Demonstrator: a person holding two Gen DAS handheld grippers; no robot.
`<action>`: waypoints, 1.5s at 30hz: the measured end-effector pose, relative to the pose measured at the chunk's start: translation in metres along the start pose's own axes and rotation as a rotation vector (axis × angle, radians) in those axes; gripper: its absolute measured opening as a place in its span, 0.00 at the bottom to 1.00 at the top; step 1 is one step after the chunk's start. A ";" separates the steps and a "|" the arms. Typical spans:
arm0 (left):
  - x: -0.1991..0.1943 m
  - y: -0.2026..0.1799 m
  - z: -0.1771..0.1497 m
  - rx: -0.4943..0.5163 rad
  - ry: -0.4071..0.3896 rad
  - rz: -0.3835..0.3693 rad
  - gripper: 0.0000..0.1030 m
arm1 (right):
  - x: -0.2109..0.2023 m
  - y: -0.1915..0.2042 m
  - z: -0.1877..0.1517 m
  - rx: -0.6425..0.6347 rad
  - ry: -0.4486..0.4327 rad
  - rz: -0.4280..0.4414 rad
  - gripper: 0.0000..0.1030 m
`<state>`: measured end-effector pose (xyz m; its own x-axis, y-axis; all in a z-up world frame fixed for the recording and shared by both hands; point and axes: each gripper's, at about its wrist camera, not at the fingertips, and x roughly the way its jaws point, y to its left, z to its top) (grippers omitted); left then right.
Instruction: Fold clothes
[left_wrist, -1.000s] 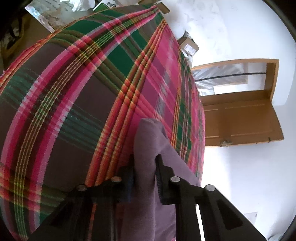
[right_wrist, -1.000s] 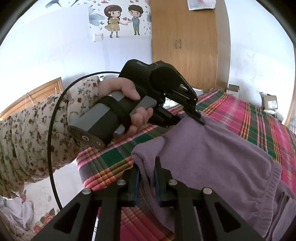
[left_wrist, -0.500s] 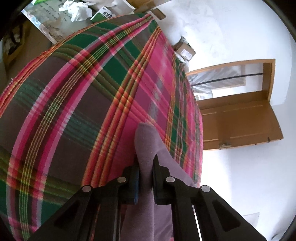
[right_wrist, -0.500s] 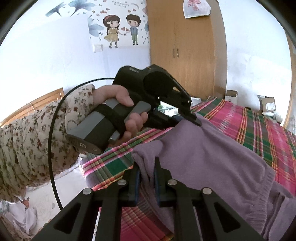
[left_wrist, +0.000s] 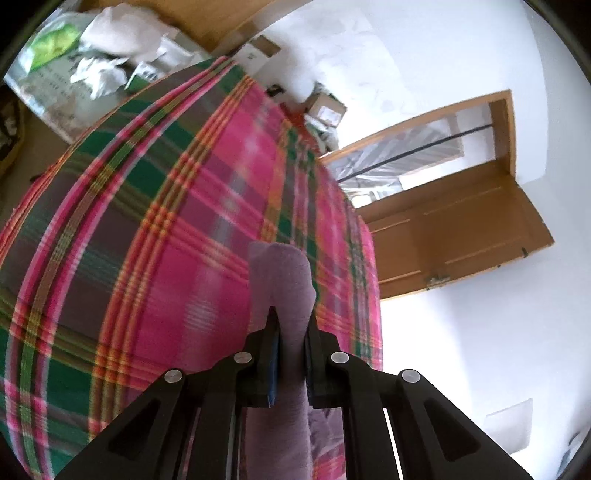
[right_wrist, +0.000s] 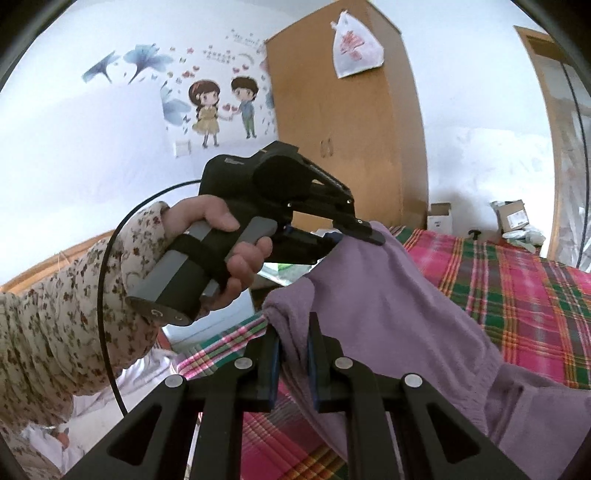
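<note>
Plaid bedspread (right_wrist: 517, 295), woven in pink, green and brown, covers the bed beneath a soft, fleecy purple garment (right_wrist: 388, 306) held up over it. Its top edge stretches from the left tool (right_wrist: 360, 230), clamped on one corner, to the right tool (right_wrist: 293, 332), pinching the other corner; its lower end drapes toward the bed.

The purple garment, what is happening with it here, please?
A person is folding the purple garment over a bed with a plaid cover. The left gripper and the right gripper are each shut on a part of its edge and hold it raised. The rest of it hangs down to the cover.
</note>
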<state>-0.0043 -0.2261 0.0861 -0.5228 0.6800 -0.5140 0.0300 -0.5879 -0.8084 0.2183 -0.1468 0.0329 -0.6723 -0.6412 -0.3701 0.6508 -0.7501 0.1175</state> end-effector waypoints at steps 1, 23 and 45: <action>-0.001 -0.007 -0.001 0.009 -0.003 -0.004 0.11 | -0.006 -0.001 0.001 0.005 -0.012 -0.004 0.12; 0.036 -0.127 -0.022 0.170 0.064 -0.119 0.11 | -0.102 -0.060 0.011 0.191 -0.173 -0.104 0.12; 0.130 -0.211 -0.041 0.258 0.246 -0.140 0.11 | -0.163 -0.124 -0.007 0.346 -0.231 -0.285 0.12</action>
<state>-0.0441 0.0039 0.1779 -0.2857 0.8282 -0.4822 -0.2596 -0.5512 -0.7929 0.2500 0.0518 0.0718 -0.8924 -0.3925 -0.2226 0.3010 -0.8854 0.3543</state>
